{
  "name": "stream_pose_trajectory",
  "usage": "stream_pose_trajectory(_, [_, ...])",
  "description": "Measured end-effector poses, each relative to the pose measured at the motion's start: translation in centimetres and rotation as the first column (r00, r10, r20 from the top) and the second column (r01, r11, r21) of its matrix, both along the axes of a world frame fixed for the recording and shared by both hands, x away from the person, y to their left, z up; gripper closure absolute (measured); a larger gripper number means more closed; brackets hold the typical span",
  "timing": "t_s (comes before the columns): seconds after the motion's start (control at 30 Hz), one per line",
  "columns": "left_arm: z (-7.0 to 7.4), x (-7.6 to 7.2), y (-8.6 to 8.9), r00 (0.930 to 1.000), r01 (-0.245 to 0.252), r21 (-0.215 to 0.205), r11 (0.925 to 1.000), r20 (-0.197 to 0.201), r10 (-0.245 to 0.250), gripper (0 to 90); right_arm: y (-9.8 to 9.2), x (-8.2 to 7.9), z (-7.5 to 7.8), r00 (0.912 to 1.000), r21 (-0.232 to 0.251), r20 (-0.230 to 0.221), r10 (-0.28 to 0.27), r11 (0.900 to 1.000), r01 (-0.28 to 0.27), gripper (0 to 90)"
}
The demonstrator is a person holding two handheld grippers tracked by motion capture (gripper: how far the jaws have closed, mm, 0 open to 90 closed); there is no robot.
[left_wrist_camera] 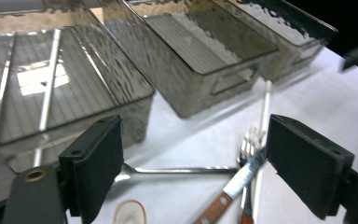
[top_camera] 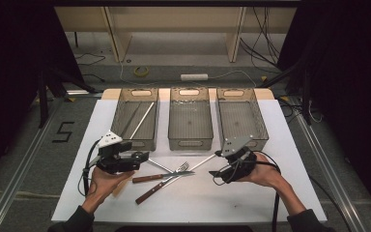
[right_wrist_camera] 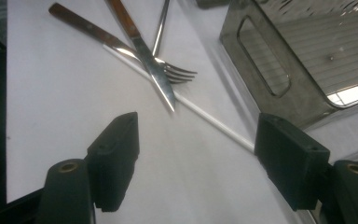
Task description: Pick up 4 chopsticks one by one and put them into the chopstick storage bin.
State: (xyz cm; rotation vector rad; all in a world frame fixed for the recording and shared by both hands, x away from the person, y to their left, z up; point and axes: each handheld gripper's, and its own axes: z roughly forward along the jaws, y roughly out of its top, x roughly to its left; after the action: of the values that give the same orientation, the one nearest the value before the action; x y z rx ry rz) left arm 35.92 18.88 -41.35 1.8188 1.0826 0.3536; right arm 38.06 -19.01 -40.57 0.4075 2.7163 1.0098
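1. Dark curtains and a grey floor surround a white table [top_camera: 101, 193], the biggest thing in the scene, with the person's forearms coming in at its near edge.
2. Three smoked plastic bins stand in a row at the far side: the left bin [top_camera: 125, 140] holds two thin sticks [top_camera: 141, 120], while the middle bin [top_camera: 189, 140] and the right bin [top_camera: 265, 133] look empty.
3. Left gripper [top_camera: 142, 157] hovers just in front of the left bin, jaws wide apart with nothing between them.
4. Right gripper [top_camera: 221, 155] sits near the right bin, jaws likewise spread and empty, one tip close to the end of a white stick [right_wrist_camera: 214, 122].
5. Between the grippers lies a crossed pile: a wood-handled knife [top_camera: 162, 177], a wood-handled fork [top_camera: 160, 186], a metal spoon [left_wrist_camera: 177, 171] and the white stick running under them.
6. Judging by the layout, this is cutlery sorting, at the stage between a drop-off and the next pick.
7. Next move likely calls for closing on one piece alone; the overlap means lifting the topmost, probably the knife, without dragging the others.
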Motion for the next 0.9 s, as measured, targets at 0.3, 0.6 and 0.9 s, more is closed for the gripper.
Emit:
stream_pose_trajectory(0.3, [-0.5, -1.9, 0.1, 0.9994, 0.032, 0.015, 0.9994, 0.008, -0.032, 16.8, 1.8, 2.6, -0.5, 0.998, -0.157, -0.031, 0.055, 0.986, -0.059, 32.5])
stream_pose_trajectory(0.6, [-0.5, -3.2, 0.2, 0.9987, 0.045, 0.017, 0.9988, 0.024, -0.046, 16.3, 3.4, 4.8, -1.3, 0.9941, -0.273, -0.056, 0.093, 0.956, -0.104, 35.1])
stream_pose_trajectory(0.9, [-0.3, -4.4, 0.2, 0.9976, 0.056, 0.016, 0.9983, 0.041, -0.056, 16.3, 4.4, 6.4, -2.7, 0.9905, -0.359, -0.091, 0.103, 0.924, -0.129, 40.8])
